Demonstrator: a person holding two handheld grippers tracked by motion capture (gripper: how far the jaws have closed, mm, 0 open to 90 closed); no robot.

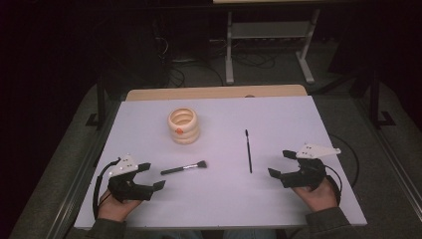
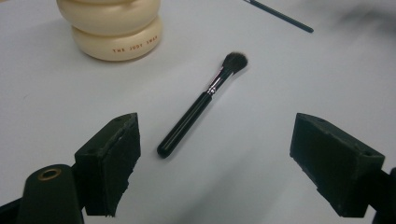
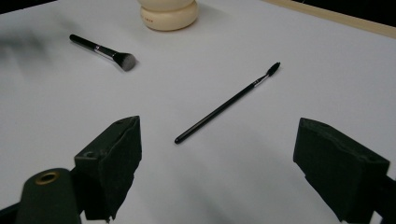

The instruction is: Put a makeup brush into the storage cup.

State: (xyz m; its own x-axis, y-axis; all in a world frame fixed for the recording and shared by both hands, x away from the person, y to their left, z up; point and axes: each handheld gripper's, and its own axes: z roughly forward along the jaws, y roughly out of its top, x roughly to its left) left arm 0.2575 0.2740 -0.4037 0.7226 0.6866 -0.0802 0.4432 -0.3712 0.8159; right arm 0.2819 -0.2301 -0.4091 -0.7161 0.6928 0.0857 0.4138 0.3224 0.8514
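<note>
White tabletop under my tools: my left gripper gapes empty just short of the powder brush; my right gripper gapes beside the thin brush. Beyond, the cream ringed holder reads "THE JUDY SWAN", I think.

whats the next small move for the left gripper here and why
Probably ease the left gripper forward and down so its open jaws straddle the handle of the makeup brush. The brush lies flat on the white table just ahead of the jaws, untouched, with nothing between them yet.
</note>
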